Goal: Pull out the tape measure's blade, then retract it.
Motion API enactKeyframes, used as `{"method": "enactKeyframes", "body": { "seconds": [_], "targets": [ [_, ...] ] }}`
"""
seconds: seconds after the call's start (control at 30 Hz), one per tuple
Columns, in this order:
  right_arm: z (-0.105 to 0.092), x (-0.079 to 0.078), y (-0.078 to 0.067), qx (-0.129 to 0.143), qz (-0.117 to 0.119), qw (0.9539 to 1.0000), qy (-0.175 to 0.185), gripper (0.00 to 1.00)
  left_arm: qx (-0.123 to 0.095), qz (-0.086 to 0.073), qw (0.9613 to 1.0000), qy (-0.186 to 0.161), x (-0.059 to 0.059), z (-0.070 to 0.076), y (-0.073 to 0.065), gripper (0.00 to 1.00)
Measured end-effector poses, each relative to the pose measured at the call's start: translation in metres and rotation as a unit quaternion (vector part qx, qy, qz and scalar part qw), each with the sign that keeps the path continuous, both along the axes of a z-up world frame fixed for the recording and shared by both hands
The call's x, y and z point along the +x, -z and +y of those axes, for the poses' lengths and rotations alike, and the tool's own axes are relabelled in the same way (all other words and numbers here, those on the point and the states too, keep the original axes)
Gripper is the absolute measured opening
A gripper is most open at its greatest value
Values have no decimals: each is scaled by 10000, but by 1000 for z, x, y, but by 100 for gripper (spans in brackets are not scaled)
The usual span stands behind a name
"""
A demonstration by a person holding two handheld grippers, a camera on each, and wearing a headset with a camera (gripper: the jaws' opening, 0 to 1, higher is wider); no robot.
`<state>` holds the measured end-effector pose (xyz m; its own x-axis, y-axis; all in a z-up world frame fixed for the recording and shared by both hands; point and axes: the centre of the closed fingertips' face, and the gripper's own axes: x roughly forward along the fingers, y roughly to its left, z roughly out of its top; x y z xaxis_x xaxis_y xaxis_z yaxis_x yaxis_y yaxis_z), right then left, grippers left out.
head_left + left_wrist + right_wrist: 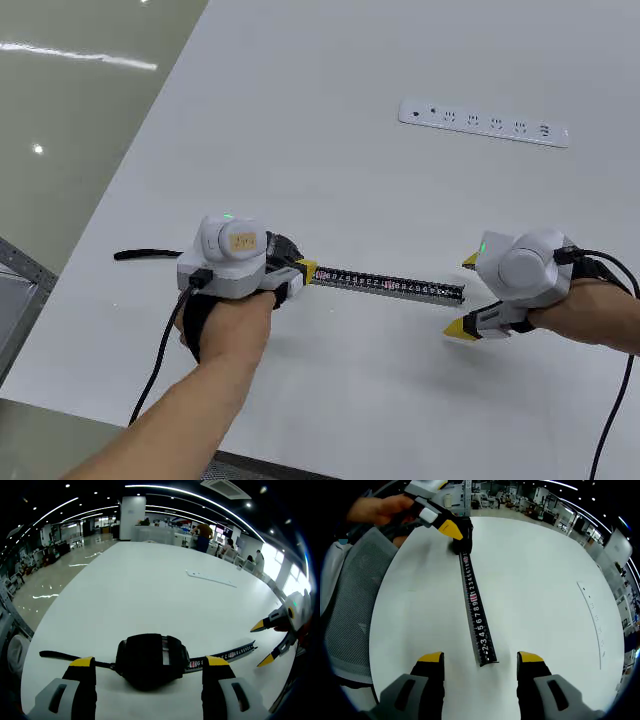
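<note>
The black tape measure case (152, 666) lies on the white table (330, 150) between the jaws of my left gripper (149, 661), which stands open around it with a small gap on each side. Its wrist strap (145, 254) trails off to the left. The blade (390, 285) is drawn out to the right and lies flat on the table. The blade's end hook (487, 660) rests between the yellow-tipped jaws of my right gripper (480, 657), which is open and not touching it. In the head view the right gripper (465, 296) sits just past the blade's end.
A white power strip (483, 122) lies at the far right of the table. The table's left edge (110, 190) drops to a glossy floor. Cables hang from both grippers. A grey mesh chair (355, 605) stands near the table.
</note>
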<state>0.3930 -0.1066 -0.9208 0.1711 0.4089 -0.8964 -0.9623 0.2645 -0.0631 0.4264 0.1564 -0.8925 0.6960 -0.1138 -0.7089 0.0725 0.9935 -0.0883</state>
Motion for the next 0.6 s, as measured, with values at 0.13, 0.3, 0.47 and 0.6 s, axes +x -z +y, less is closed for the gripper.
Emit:
{"method": "enactKeyframes", "body": {
  "seconds": [0.13, 0.3, 0.47, 0.6],
  "targets": [
    [-1, 1, 1, -64, -14, 9999, -132, 58, -1, 4, 10000, -13, 2, 1, 2, 84],
    [-4, 1, 4, -138, 29, 9994, -311, 52, -40, 45, 10000, -48, 4, 2, 5, 83],
    [-9, 1, 8, -196, 86, 9988, -442, 45, -76, 73, 9999, -55, 5, 0, 8, 82],
    [-11, 1, 9, -250, 109, 9979, -582, 43, -76, 71, 9999, -46, 6, -1, 9, 81]
  ]
}}
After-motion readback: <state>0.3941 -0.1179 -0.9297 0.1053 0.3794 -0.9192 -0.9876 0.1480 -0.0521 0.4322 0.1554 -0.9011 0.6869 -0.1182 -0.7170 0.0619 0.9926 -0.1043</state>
